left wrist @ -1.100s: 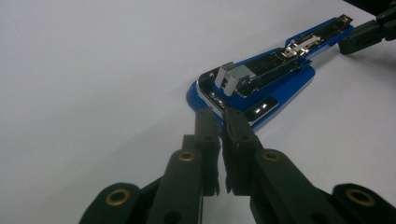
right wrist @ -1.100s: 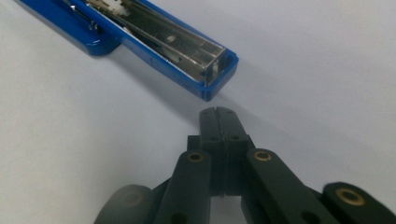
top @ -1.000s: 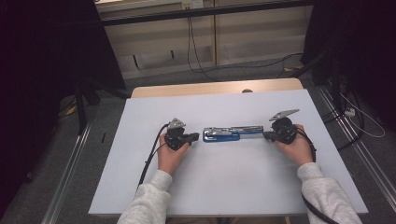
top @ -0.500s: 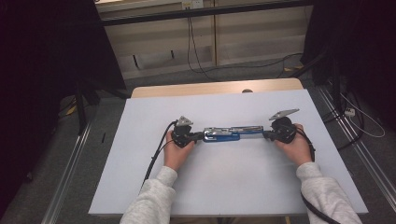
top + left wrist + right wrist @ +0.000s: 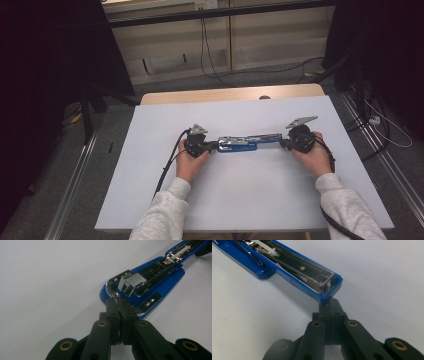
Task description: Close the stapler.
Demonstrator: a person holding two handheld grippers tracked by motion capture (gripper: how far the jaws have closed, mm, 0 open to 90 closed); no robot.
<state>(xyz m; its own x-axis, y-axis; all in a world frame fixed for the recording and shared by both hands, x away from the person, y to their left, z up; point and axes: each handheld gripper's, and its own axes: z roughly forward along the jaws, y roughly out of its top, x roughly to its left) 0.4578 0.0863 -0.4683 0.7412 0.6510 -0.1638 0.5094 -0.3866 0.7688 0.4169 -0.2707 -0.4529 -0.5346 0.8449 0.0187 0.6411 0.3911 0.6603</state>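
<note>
A blue stapler (image 5: 245,144) lies folded open flat across the middle of the white tabletop (image 5: 250,200). Its base with the metal staple magazine (image 5: 150,277) points left and its open top arm (image 5: 294,267) points right. My left gripper (image 5: 212,145) is shut, and its tips (image 5: 119,302) touch the rounded chrome end of the base. My right gripper (image 5: 284,143) is shut as well, its tips (image 5: 329,305) pressed against the blue end of the top arm. Nothing shows between either pair of jaws.
A wooden table edge (image 5: 230,95) runs behind the white top. Metal rails (image 5: 75,200) flank the table on the floor, and cables (image 5: 385,125) lie at the right. The left gripper's black cable (image 5: 167,165) trails back along the forearm.
My left gripper has moved right across the table until its tips meet the stapler's left end. The right gripper has stayed at the right end.
</note>
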